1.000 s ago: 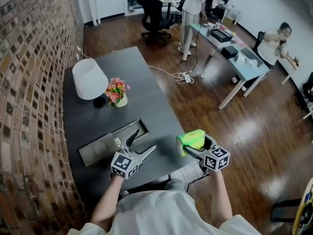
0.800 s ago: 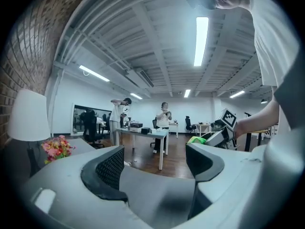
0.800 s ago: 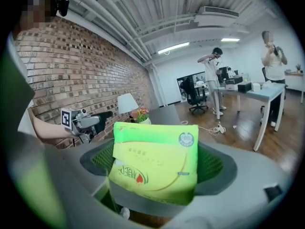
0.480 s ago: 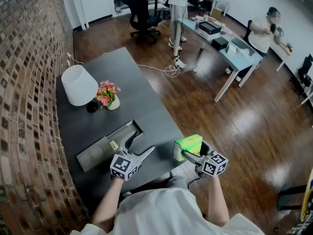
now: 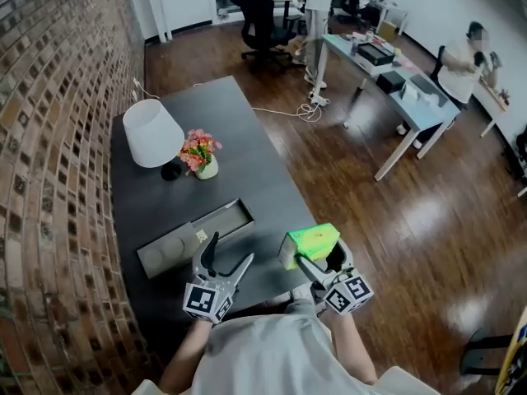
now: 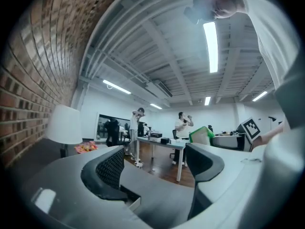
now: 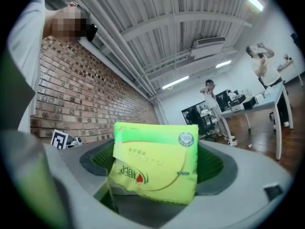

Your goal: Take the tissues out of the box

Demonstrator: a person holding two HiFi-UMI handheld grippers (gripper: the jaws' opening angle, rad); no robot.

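**Tissue pack, green: held in right gripper**

Tissue pack [image 5: 311, 242]: soft green-and-yellow wrapper with a round seal at one corner, standing upright. It is up off the dark desk [image 5: 247, 171], over the desk's near right edge and close to the person's body.

Right gripper [image 5: 303, 257]: jaws pressed onto the pack from both sides, the wrapper filling the space between the pads.

Left gripper [image 5: 230, 248]: jaws spread wide with nothing between them. It is over the near part of the desk, just in front of the recessed tray.

Recessed tray [image 5: 224, 220]: long grey compartment let into the desk top, partly covered by a flat lid on its left. Its contents cannot be made out.

Other desk items: a white-shaded lamp [image 5: 151, 133], and just beside it a small pot of pink and orange flowers [image 5: 198, 151], both at the far end along the brick wall [image 5: 49, 155].
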